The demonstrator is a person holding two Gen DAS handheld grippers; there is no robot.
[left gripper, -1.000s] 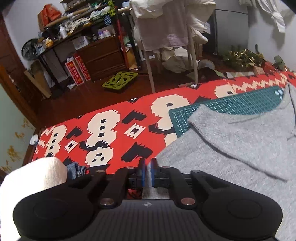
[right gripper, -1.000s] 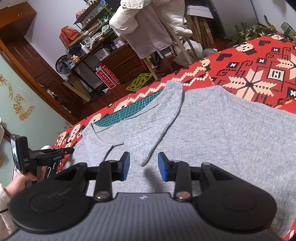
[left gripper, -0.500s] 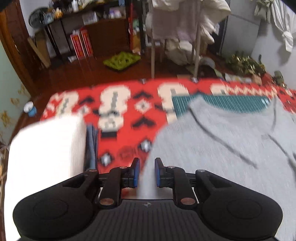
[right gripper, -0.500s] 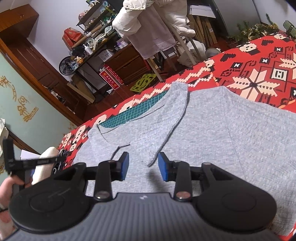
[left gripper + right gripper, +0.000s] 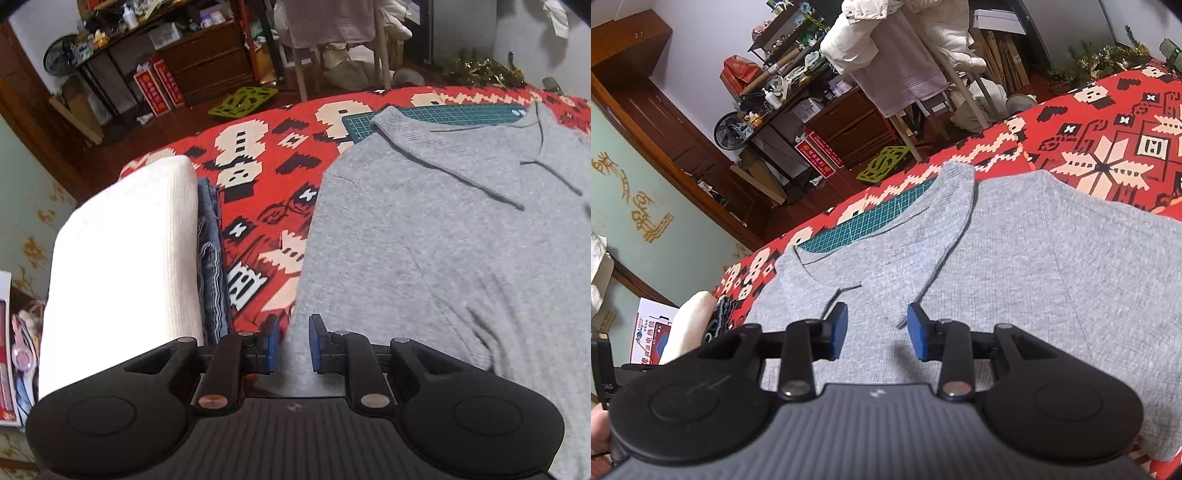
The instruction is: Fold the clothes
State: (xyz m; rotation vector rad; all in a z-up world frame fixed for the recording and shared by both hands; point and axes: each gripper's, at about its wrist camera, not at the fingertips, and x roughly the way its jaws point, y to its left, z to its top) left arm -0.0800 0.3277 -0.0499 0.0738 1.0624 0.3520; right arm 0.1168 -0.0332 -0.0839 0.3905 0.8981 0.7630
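Observation:
A grey knit sweater [image 5: 443, 240] lies flat on a red patterned blanket [image 5: 266, 184], with one sleeve [image 5: 443, 158] folded across its chest. My left gripper [image 5: 293, 345] hovers over the sweater's left edge. Its jaws stand a little apart, and the grey cloth shows in the gap without being pinched. In the right wrist view the sweater [image 5: 1052, 258] fills the middle. My right gripper [image 5: 877, 332] is open above it, with the tip of the folded sleeve [image 5: 934, 236] showing between its fingers.
A folded white garment [image 5: 122, 258] sits on folded blue denim [image 5: 210, 258] to the left of the sweater. A green cutting mat [image 5: 436, 112] peeks out under the collar. Beyond the bed are a chair draped with clothes [image 5: 332, 22], shelves and floor clutter.
My left gripper has slid along the sweater's left edge toward its near end, and the white stack now looms large beside it. Its jaws stand slightly wider. The right gripper has stayed put.

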